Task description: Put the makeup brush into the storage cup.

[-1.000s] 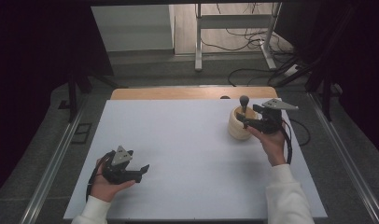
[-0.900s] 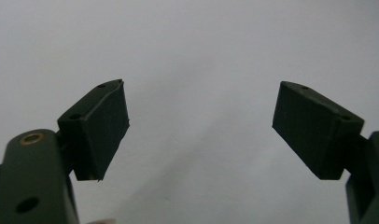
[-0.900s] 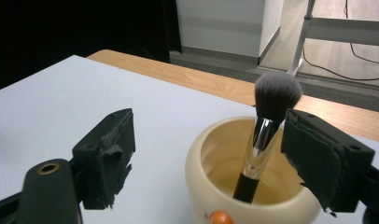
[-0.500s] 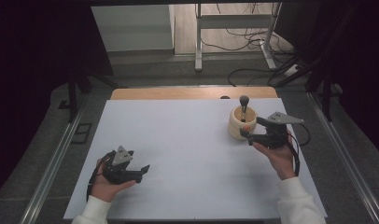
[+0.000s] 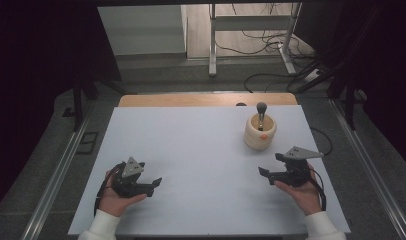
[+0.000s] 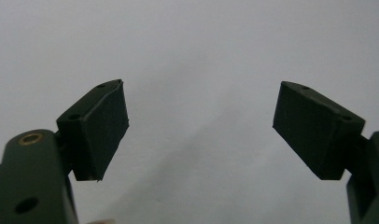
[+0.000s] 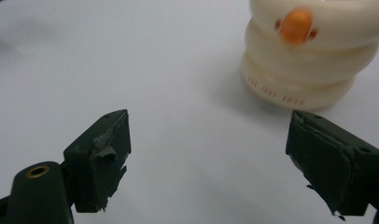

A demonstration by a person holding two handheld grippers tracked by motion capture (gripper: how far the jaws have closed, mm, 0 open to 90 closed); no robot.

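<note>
Seen from the high view, a person's two hands rest on a white worktop (image 5: pixel 201 150), each holding a black two-jaw gripper. The left gripper (image 5: pixel 153 184) lies near the front left corner, its jaws pointing toward the middle of the worktop and spread apart with nothing between them. The right gripper (image 5: pixel 263 172) sits toward the front right, topped by a grey three-cornered plate, its jaws pointing left and released; they have just been opening, and nothing lies between them. Behind the right gripper and apart from it stands a cream ribbed pot (image 5: pixel 260 132) with a small orange nose on its side, upright on the right half of the worktop. A dark-handled tool (image 5: pixel 261 112) with a rounded knob stands in the pot, rising above its rim. Beyond the worktop a wooden strip (image 5: pixel 206 99) runs along its far edge. In the left gripper view, the left gripper (image 6: pixel 199 126) shows both black jaws wide apart over bare white surface, gripping nothing. In the right gripper view, the right gripper (image 7: pixel 208 163) holds its jaws equally wide, with the white surface between them, while the cream ribbed pot (image 7: pixel 309 65) stands ahead and to the right, clear of both, its orange nose facing the camera.
</note>
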